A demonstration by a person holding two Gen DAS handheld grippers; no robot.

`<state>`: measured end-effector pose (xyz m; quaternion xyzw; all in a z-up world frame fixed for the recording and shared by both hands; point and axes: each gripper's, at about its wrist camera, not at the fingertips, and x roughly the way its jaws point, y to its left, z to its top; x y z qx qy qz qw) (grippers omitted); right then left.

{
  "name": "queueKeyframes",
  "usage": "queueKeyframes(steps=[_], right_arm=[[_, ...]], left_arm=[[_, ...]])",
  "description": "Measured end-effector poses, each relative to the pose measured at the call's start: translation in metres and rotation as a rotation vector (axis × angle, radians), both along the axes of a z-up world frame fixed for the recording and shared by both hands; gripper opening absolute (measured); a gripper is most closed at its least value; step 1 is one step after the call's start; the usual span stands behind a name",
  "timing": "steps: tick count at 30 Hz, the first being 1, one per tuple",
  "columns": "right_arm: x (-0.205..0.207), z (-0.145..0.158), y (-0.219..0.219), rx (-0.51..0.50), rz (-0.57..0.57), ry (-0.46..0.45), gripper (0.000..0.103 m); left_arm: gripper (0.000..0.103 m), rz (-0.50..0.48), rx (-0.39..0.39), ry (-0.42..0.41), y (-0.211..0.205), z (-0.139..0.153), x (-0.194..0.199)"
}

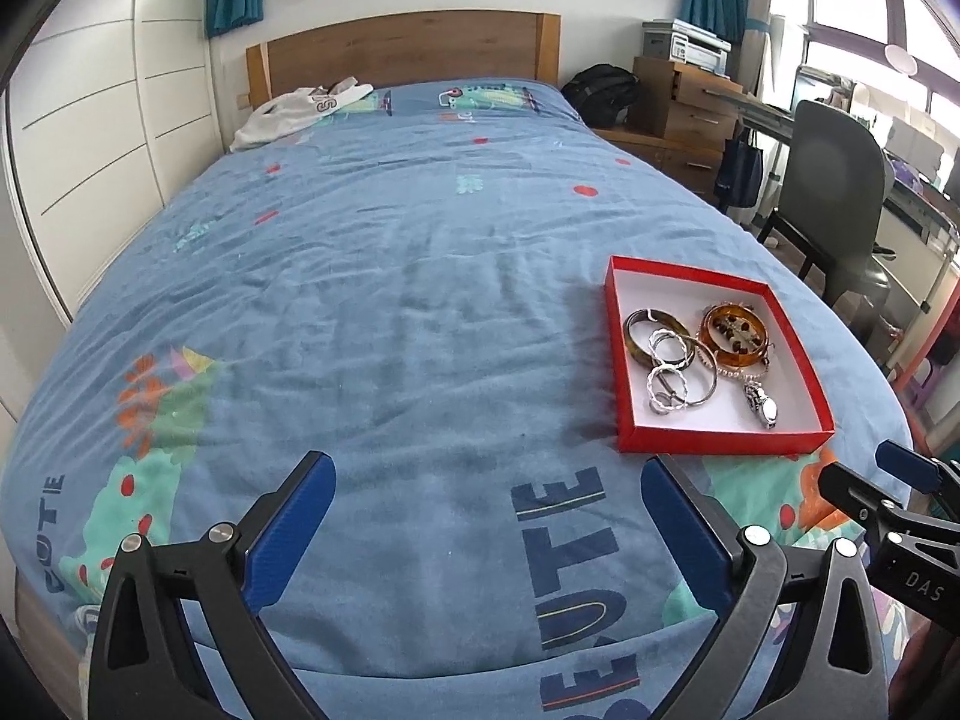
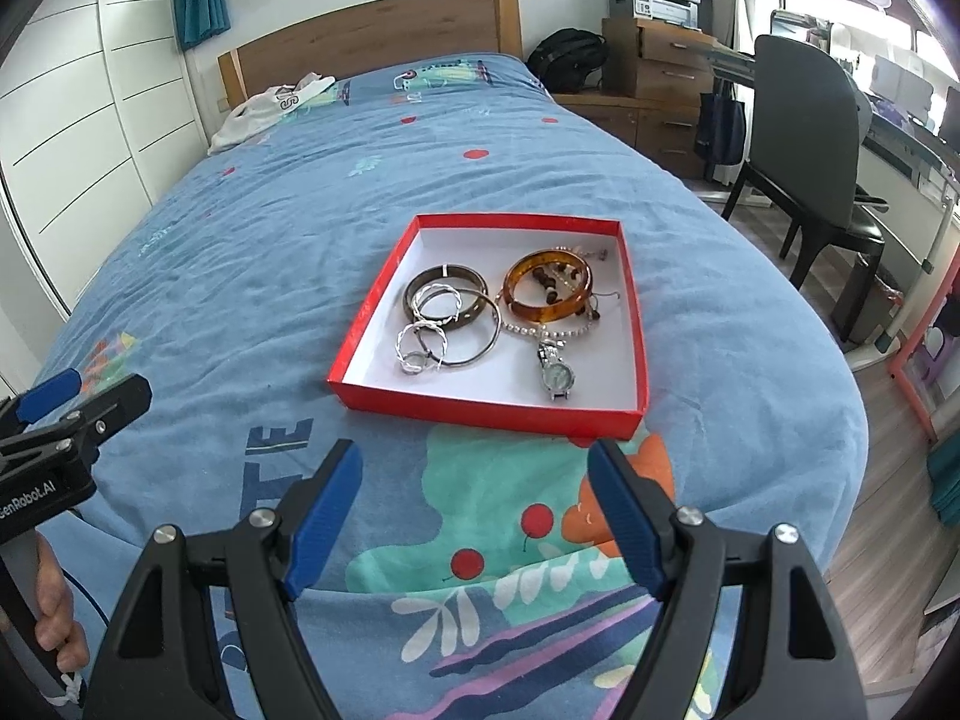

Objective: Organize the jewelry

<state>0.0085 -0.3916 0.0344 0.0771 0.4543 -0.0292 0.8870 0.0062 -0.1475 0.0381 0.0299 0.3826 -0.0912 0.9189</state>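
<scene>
A shallow red box with a white inside sits on the blue printed bed cover, and all the jewelry lies inside it. In the right wrist view the box is straight ahead of the right tongs, just beyond their blue fingertips and not touching them. The right tongs are spread wide with nothing between them. In the box, a dark bangle lies on the left with thin silver rings overlapping it, an amber bangle lies toward the right, and a silver wristwatch rests near the front edge, beside a beaded chain. From the left wrist view the box lies forward and to the right of the left tongs, near the right fingertip but apart from it. The left tongs are also spread wide and hold nothing, hovering above bare bed cover. Each pair of tongs shows at the edge of the other's view.
</scene>
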Motion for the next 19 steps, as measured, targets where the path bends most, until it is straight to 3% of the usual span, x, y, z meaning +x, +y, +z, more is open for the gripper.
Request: queueKeyframes(steps=[19], right_arm=[[-0.004, -0.015, -0.012, 0.008, -0.039, 0.041, 0.077]], left_arm=[[0.101, 0.003, -0.01, 0.031, 0.006, -0.014, 0.005]])
